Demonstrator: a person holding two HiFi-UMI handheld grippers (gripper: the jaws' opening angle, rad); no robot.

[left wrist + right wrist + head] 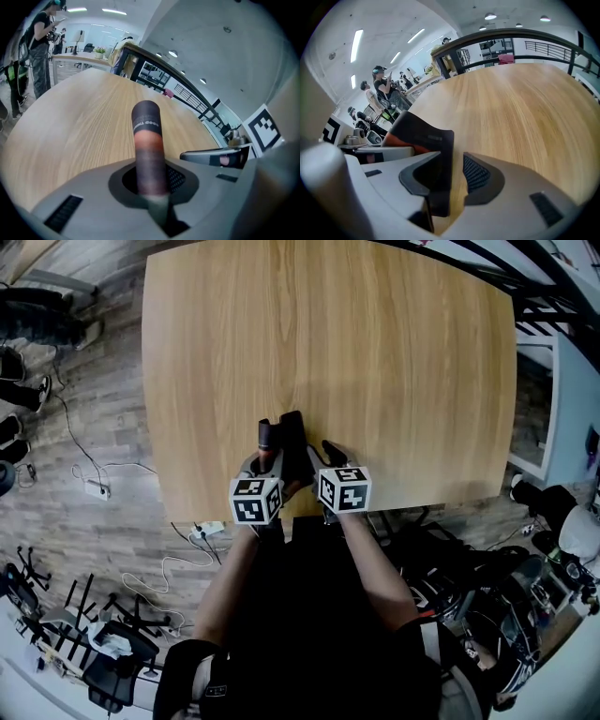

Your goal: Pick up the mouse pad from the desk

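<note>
Left gripper first: its jaws are squeezed nearly shut on the mouse pad, which is curled up like a tube between them. Just beside it is the right gripper. Its jaws are partly open. A black flap of the pad stands between them and leans on one jaw, but there is a gap on the other side, so this one is not pinching.

That is what could go wrong. Only one gripper has a real hold. The pad is bendy and wants to uncurl, so it could spring flat and slide out. Or it could flop down on the loose side and drop onto the desk.

The pad is at the near edge of the desk, right in front of the person holding the grippers. Its long side points away from them, along the jaws and toward the far edge. Its far tip looks lifted, but I cannot be sure it is clear of the wood. Farther off, a person stands in the room.
</note>
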